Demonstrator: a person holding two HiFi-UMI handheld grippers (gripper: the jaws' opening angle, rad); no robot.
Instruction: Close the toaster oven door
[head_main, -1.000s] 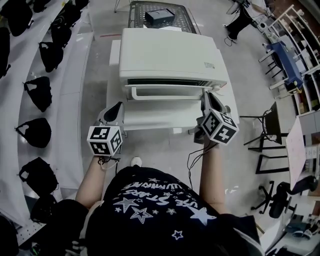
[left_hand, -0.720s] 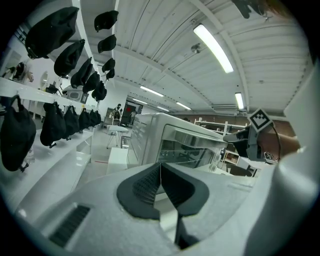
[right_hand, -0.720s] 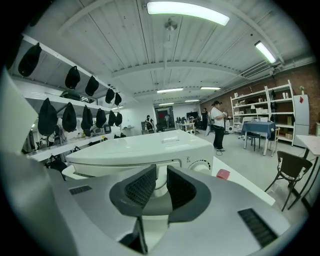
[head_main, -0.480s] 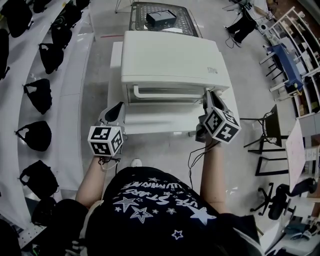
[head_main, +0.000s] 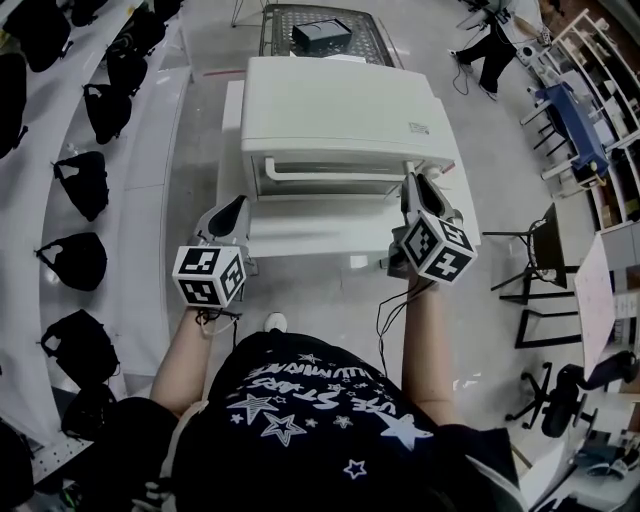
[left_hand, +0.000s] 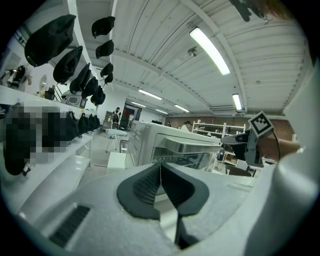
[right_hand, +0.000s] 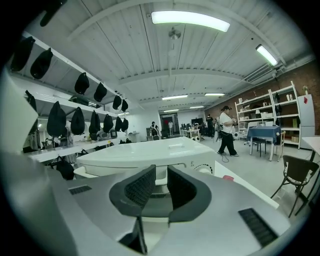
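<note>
The white toaster oven (head_main: 340, 110) stands on a white table (head_main: 300, 240). Its door (head_main: 330, 178) is up against the front, handle at the top edge. My right gripper (head_main: 410, 183) is at the door's right end, by the control panel; contact is unclear. Its pads stand slightly apart with nothing between them. In the right gripper view (right_hand: 161, 172) the oven top (right_hand: 145, 152) and a knob (right_hand: 202, 169) lie just ahead. My left gripper (head_main: 231, 208) hangs in front of the table's left side, shut and empty. From the left gripper view (left_hand: 160, 167) the door handle (left_hand: 192, 146) shows.
Black bags (head_main: 75, 262) hang along white shelves on the left. A wire cart with a black box (head_main: 320, 35) stands behind the oven. Chairs and desks (head_main: 540, 250) fill the right side. A person (right_hand: 227, 130) stands far back in the room.
The oven door swung up from partly open to flat against the front. My right gripper moved forward and up with it. The left gripper barely moved.
</note>
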